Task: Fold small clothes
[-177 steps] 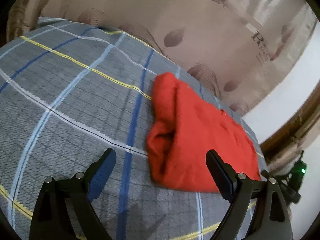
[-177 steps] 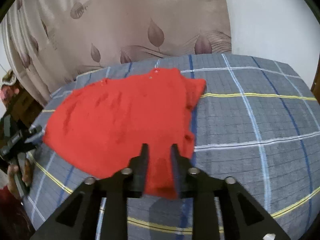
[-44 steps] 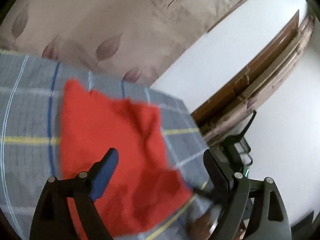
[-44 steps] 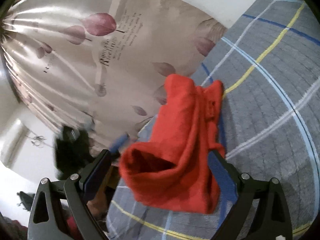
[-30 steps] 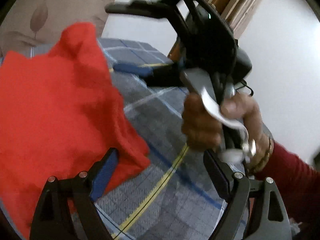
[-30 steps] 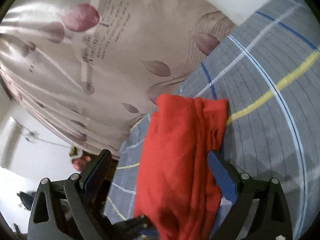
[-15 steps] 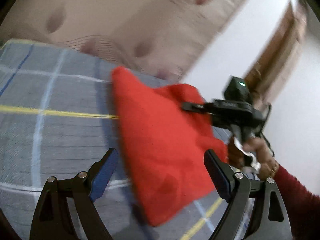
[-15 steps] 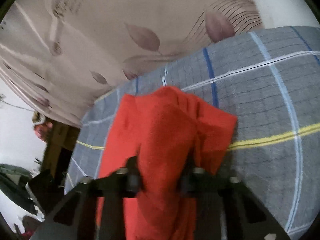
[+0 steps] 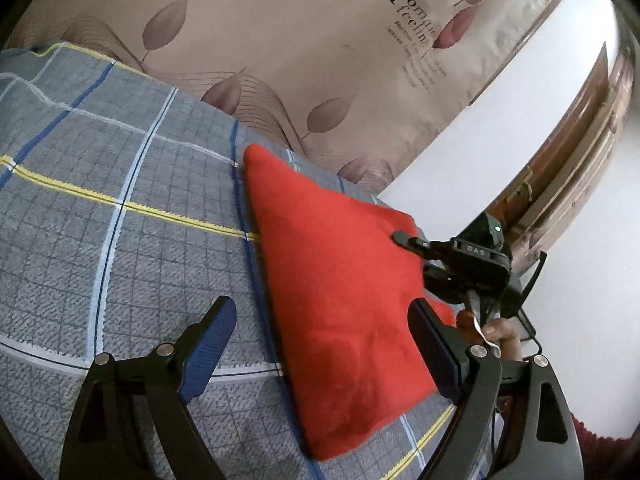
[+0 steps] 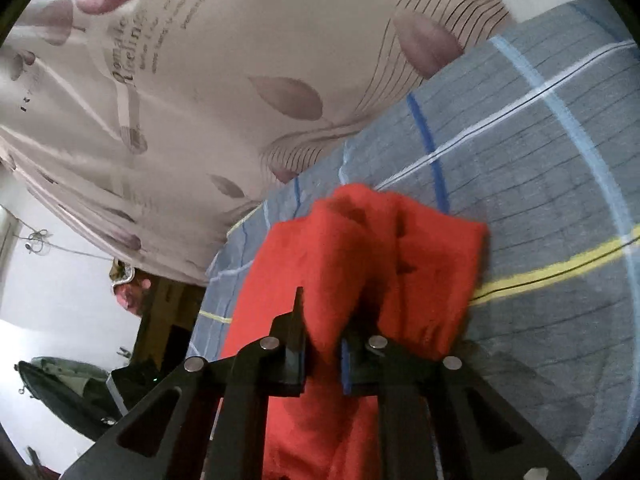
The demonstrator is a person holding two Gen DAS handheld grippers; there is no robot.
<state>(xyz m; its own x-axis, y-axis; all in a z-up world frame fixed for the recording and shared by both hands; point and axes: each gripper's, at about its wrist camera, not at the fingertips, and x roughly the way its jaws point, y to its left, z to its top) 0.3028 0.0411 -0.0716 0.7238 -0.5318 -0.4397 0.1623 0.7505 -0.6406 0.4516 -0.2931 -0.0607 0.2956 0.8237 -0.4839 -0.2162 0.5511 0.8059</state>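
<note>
A red garment (image 9: pixel 340 280) lies folded on the grey plaid bedspread (image 9: pixel 120 240). My left gripper (image 9: pixel 320 332) hovers open over its near left part, with the left finger above bare bedspread and the right finger above the cloth. The right gripper (image 9: pixel 404 236) comes in from the garment's right edge, held by a person's hand (image 9: pixel 500 330). In the right wrist view the right gripper (image 10: pixel 324 344) has its jaws closing, pads pinching a bunched fold of the red garment (image 10: pixel 360 248), which rises in a hump ahead of the fingers.
A beige curtain (image 9: pixel 280 40) with leaf prints hangs behind the bed. A white wall and a wooden door frame (image 9: pixel 580 152) stand to the right. The bedspread (image 10: pixel 540 160) stretches bare to the left of the garment. Dark furniture (image 10: pixel 160 340) stands past the bed's edge.
The right gripper went from wide open around the garment's edge to pinched on a fold of it and sank a little. The left gripper swung round to face the garment.
</note>
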